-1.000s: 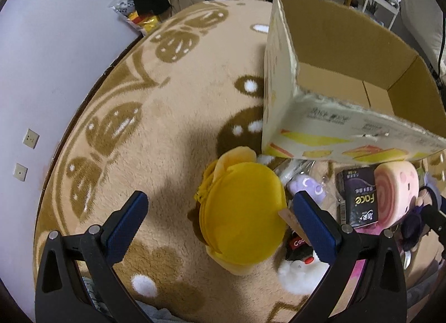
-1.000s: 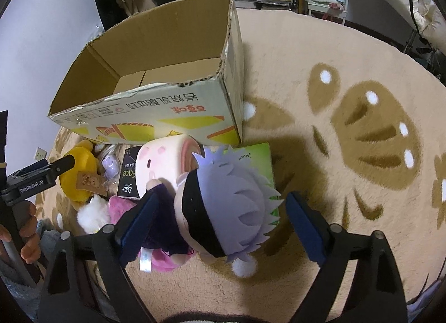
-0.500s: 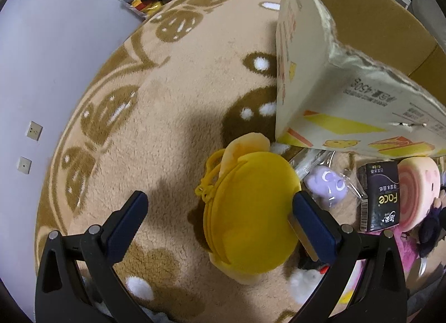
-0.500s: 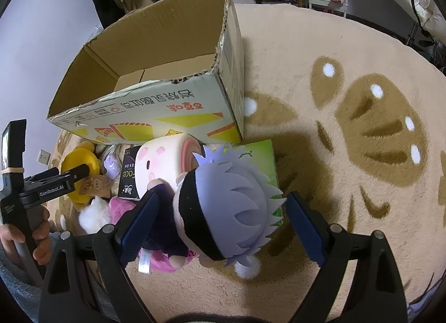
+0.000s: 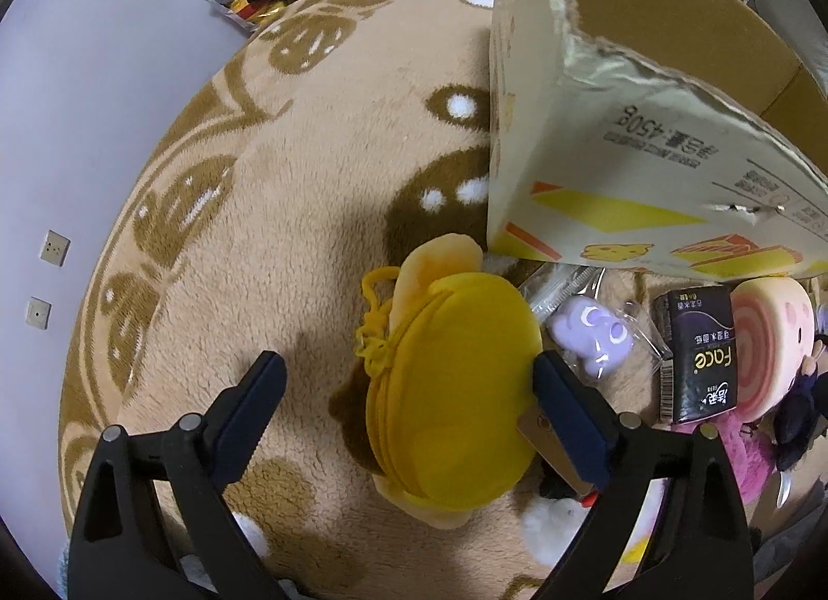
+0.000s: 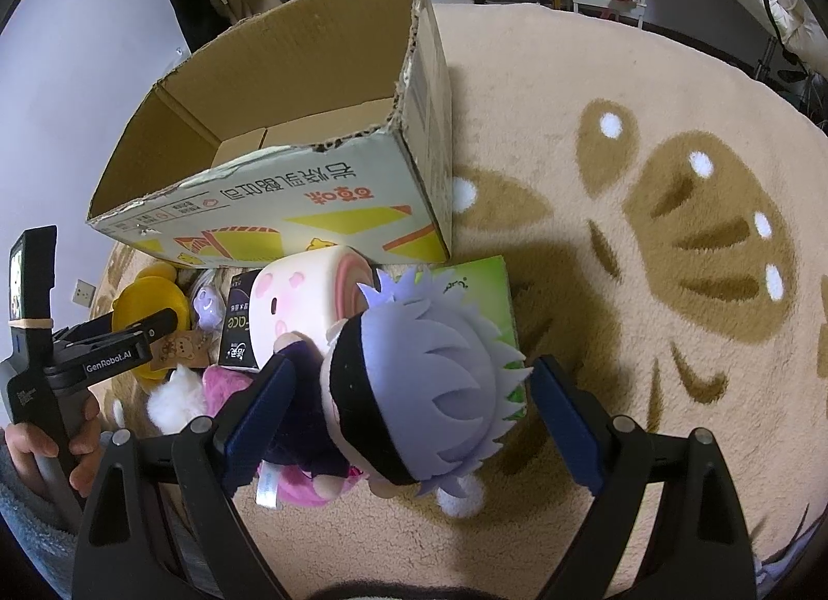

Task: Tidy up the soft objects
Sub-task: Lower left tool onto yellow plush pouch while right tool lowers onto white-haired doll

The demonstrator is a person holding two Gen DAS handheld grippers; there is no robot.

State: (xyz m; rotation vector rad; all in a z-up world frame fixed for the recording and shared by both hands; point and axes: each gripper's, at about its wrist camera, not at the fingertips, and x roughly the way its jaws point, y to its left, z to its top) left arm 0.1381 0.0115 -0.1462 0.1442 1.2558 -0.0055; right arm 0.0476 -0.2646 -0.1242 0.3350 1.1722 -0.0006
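A yellow round plush [image 5: 455, 383] lies on the beige rug in front of the open cardboard box [image 5: 610, 176]. My left gripper [image 5: 409, 393] is open and straddles the plush, its right finger touching the plush's side. A plush doll with pale lilac spiky hair [image 6: 429, 383] lies on a green tissue pack [image 6: 481, 284]. My right gripper [image 6: 409, 403] is open around the doll's head. The box [image 6: 290, 217] stands open and empty just beyond. A pink swirl-roll plush [image 6: 305, 305] lies beside the doll.
Between the two grippers lie a black "Face" tissue pack [image 5: 698, 357], a small lilac toy in a clear bag [image 5: 590, 336], a white fluffy toy [image 6: 171, 398] and a pink plush [image 6: 222, 383]. Shelves and clutter stand behind the box.
My left gripper has moved forward and lower over the yellow plush, which now sits between its fingers. My right gripper has edged slightly closer over the doll. Both stay open.
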